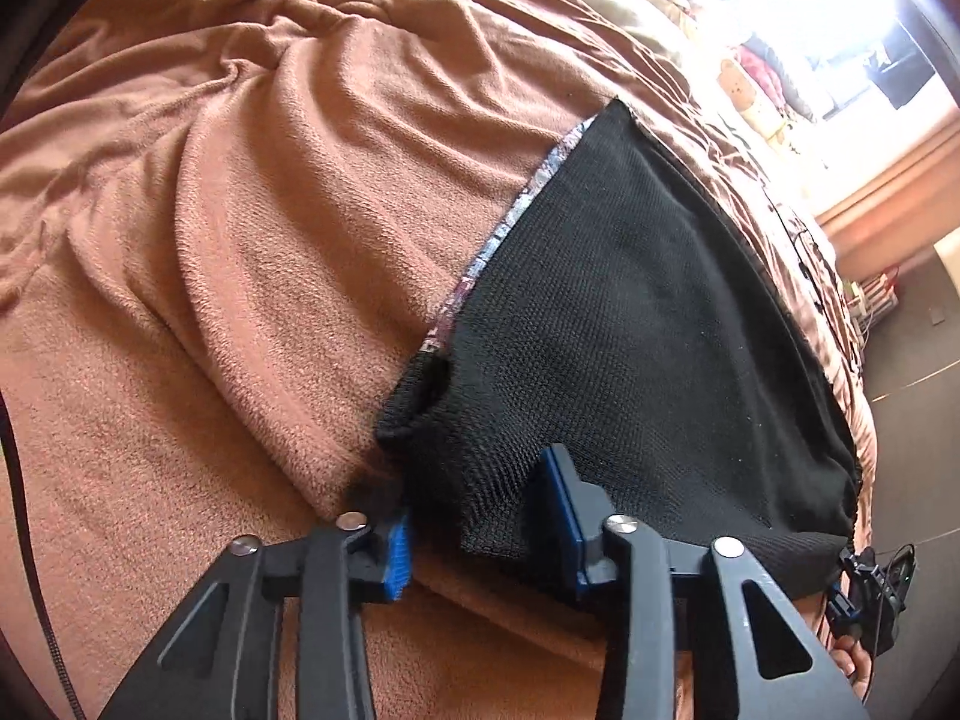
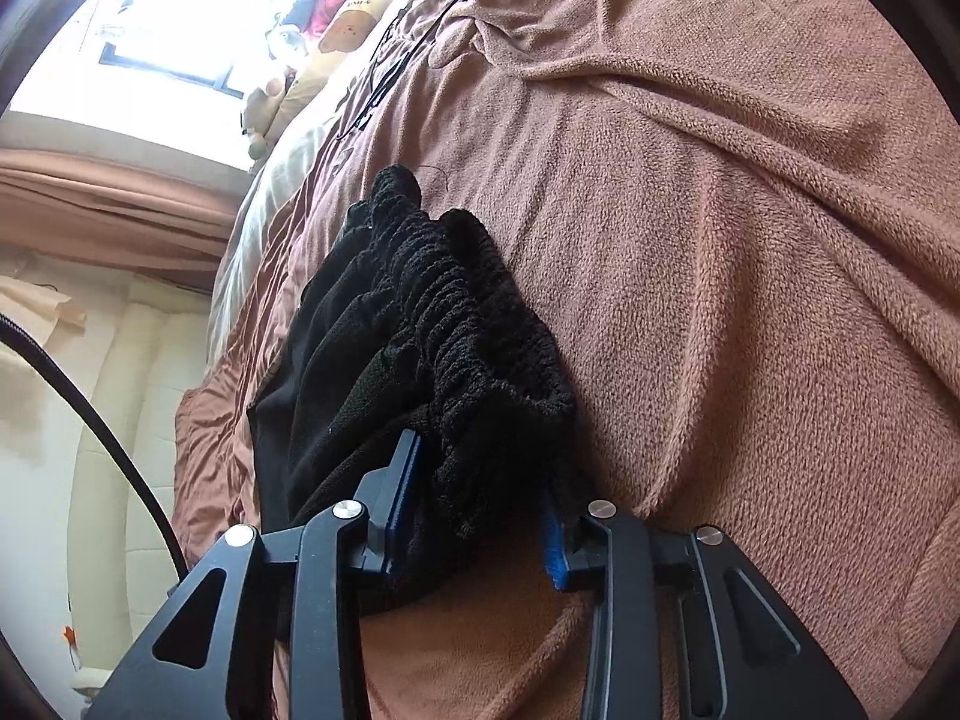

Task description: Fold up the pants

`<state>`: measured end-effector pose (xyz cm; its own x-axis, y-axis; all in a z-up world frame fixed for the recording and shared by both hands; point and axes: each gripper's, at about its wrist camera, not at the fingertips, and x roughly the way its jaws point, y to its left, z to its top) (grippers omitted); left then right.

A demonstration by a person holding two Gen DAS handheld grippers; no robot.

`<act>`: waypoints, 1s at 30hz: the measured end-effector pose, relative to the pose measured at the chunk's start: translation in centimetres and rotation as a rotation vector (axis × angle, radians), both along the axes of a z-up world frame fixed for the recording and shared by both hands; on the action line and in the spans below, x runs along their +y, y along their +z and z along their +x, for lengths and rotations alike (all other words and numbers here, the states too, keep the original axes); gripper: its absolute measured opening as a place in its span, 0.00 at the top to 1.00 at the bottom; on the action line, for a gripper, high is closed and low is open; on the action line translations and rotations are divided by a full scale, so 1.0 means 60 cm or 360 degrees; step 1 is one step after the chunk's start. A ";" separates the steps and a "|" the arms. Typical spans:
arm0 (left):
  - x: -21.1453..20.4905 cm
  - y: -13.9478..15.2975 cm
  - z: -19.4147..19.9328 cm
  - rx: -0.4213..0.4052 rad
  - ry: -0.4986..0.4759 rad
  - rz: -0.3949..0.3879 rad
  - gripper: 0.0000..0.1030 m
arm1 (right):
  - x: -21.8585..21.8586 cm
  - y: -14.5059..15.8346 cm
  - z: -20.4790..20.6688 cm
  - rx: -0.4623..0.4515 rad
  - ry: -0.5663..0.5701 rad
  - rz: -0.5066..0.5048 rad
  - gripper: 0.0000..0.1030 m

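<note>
Black knit pants lie flat on a brown fleece blanket, with a patterned strip along their left edge. My left gripper is shut on the near bunched corner of the cloth, which fills the gap between the blue pads. In the right wrist view the gathered elastic waistband of the pants is bunched up, and my right gripper is shut on it. The right gripper's body also shows at the pants' near right corner, with a hand behind it.
The blanket covers a bed and is rumpled into folds. Plush toys and pillows sit at the far end by a bright window. The bed's edge drops to a dark floor. A black cable hangs at the left.
</note>
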<state>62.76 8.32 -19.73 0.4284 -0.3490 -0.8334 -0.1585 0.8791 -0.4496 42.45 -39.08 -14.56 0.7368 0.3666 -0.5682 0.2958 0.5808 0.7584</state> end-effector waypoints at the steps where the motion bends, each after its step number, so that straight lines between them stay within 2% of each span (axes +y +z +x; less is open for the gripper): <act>1: 0.007 -0.001 -0.001 0.0000 0.0012 -0.0030 0.79 | 0.001 -0.002 -0.003 -0.0006 -0.0006 0.0002 0.76; 2: 0.014 -0.003 -0.001 -0.0005 0.0026 -0.0068 0.87 | 0.001 -0.003 -0.004 -0.0014 -0.0009 -0.0002 0.77; 5: 0.020 0.008 -0.006 -0.0062 0.0054 -0.0107 0.91 | 0.007 0.001 -0.009 -0.0038 -0.0007 -0.0032 0.83; 14: 0.034 0.086 -0.035 -0.0248 0.0121 -0.0157 0.93 | 0.031 0.040 -0.041 -0.0192 0.0011 -0.0112 0.87; 22: 0.055 0.128 -0.097 -0.0279 0.0125 -0.0181 0.93 | 0.035 0.059 -0.080 -0.0258 0.0078 -0.0127 0.87; 30: 0.080 0.144 -0.175 -0.0277 0.0139 -0.0193 0.93 | 0.037 0.048 -0.121 -0.0231 0.0122 -0.0083 0.87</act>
